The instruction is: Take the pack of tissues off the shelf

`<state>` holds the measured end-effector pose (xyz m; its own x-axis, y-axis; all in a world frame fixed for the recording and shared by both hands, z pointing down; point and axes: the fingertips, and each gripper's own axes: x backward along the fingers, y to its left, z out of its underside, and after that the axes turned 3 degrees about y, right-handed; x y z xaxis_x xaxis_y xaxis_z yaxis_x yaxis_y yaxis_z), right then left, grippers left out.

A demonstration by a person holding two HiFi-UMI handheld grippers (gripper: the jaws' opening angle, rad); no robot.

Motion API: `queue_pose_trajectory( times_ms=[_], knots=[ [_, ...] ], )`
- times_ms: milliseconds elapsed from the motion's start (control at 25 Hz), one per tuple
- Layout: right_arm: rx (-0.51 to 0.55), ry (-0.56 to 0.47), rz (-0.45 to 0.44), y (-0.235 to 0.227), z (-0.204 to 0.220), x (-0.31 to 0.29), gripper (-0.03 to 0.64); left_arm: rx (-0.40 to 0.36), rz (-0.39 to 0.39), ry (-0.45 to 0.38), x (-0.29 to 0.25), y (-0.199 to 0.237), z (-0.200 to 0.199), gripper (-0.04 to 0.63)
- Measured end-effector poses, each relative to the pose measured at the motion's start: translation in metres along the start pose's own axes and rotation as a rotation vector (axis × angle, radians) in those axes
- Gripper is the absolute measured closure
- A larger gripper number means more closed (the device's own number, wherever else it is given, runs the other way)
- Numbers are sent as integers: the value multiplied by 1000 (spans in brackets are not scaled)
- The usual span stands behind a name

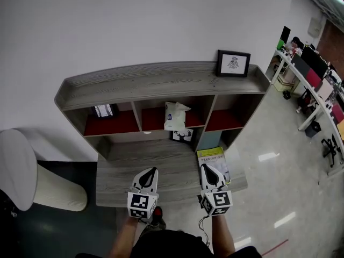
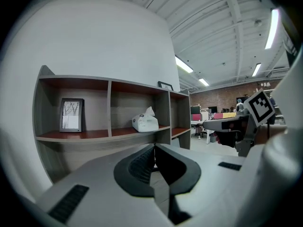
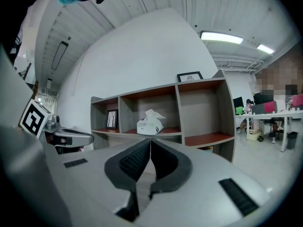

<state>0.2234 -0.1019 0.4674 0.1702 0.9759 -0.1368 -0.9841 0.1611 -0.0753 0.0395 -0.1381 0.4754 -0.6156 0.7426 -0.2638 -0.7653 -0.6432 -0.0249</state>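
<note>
left gripper [image 1: 152,171] and right gripper [image 1: 206,169] hover over the lower ledge [image 1: 118,171], each with its jaws pressed together and nothing between them. the pack of tissues [image 1: 176,117] sits at 12 o'clock in the shelf [image 1: 161,82], middle compartment. best to spread one gripper's jaws first, enter straight between the dividers, and pinch the pack's body, which is probably soft.
</note>
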Motion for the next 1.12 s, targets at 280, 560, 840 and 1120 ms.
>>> queue_pose_trajectory(
  times_ms=[280, 560, 840, 1120],
  knots=[
    [34, -4, 15, 8, -15, -51, 588, 15, 22, -3, -18, 40, -5, 588],
    [57, -40, -3, 7, -44, -99, 586, 32, 16, 8, -19, 71, 2, 588],
    [92, -13, -57, 2, -52, -144, 449, 44, -2, 22, -9, 94, 11, 588],
    [80, 47, -70, 6, -37, -180, 411, 51, -8, 30, -1, 105, 19, 588]
  ],
)
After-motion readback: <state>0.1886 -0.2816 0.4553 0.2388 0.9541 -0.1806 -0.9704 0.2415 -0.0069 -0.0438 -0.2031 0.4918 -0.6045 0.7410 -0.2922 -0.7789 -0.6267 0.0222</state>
